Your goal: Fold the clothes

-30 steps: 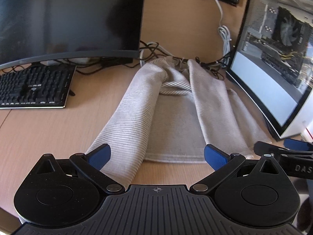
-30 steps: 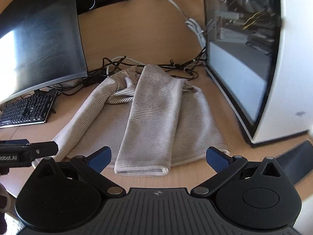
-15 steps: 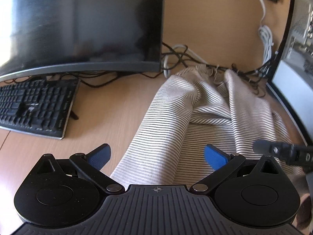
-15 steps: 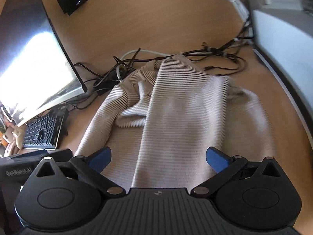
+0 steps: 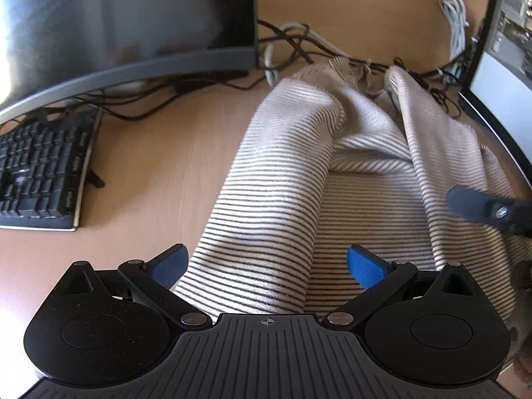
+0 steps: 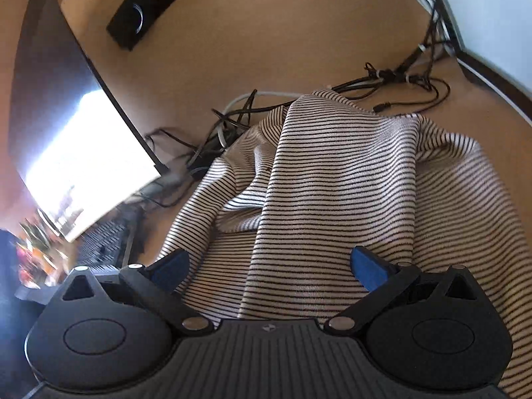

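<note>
- so there's a striped top (image 5: 276,199) lying on the wooden worktop (image 5: 159,153), sleeves already folded in over the body, collar end pointing away toward a mess of cables (image 6: 239,116)
- left tongs (image 5: 266,262) are spread wide with nothing in them, hovering low over the near end of the left sleeve
- right tongs (image 6: 269,264) same deal, wide open and empty, over the near end of the other sleeve strip
- my guess is both are about to pinch the bottom hem and fold it up toward the collar
- what could go wrong: the sleeves just lie loose on top, so a pinch that only catches the sleeve layer would lift that and leave the body behind
- the collar end sits right against those cables, so any shove forward could snag the fabric in the wires
- not much room either, monitor (image 5: 126,13) and keyboard (image 5: 40,173) on one side and a white PC case (image 5: 498,93) on the other, so a wide swing could clip something
- the two tongs are near each other, they could bump
</note>
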A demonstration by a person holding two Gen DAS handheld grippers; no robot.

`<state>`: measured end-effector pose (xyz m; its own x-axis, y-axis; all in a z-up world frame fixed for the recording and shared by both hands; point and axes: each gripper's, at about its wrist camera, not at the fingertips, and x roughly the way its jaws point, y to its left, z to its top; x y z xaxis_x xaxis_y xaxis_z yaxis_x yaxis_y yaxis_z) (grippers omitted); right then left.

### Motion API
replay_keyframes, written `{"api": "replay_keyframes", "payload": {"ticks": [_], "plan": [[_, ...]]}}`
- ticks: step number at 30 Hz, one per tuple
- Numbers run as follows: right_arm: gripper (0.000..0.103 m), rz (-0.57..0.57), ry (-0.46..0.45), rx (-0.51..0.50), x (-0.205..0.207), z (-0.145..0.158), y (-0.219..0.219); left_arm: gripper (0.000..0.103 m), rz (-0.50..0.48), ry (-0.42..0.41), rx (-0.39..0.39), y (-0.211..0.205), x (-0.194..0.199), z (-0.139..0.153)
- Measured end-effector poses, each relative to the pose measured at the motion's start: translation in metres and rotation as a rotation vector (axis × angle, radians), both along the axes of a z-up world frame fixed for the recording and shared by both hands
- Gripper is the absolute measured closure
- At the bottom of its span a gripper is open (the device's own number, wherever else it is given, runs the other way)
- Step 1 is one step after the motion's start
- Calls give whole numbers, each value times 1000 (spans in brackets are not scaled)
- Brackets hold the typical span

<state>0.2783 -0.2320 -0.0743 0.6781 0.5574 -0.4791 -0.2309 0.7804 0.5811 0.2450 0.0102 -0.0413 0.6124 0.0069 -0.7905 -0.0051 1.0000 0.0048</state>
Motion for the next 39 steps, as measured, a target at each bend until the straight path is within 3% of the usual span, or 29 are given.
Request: {"api": "replay_keyframes", "payload": {"ticks": [5, 7, 11, 14, 19, 22, 24, 28, 30, 33, 35, 37, 39], "plan": [[0, 22, -12, -28, -18, -1, 9, 0, -3, 8, -69, 11, -13, -7], [0, 71, -24, -82, -29, 1, 20, 0, -28, -6, -76, 15, -24, -8], [0, 155, 15, -64, -51, 4, 24, 0, -93, 6, -106, 22, -47, -4], [0, 185, 84, 52, -59, 2, 8, 0, -102, -3, -108, 34, -61, 0], [0, 160, 166, 193, -65, -3, -10, 0, -151, -28, -9, 36, -52, 1], [0, 146, 197, 162, -64, 1, -4, 0, -181, -43, 58, 31, -40, 2], [0, 123, 195, 88, -60, 17, 8, 0, -187, -57, 91, 31, -32, 5], [0, 157, 6, -38, -62, 64, 32, 0, -205, -53, 92, 35, -19, 7], [0, 198, -30, -102, -50, 73, 52, 1, -220, -54, 87, 35, -16, 7], [0, 254, 17, -170, -20, 56, 76, 3, -231, -84, 90, 31, -19, 7], [0, 303, 120, -102, -2, 32, 78, 6, -222, -85, 128, 32, -24, 4], [0, 359, 223, -9, 10, 12, 78, 6, -203, -69, 79, 44, -31, 4], [0, 424, 197, -6, 5, 12, 81, 6, -187, -53, 27, 56, -39, 6]]}}
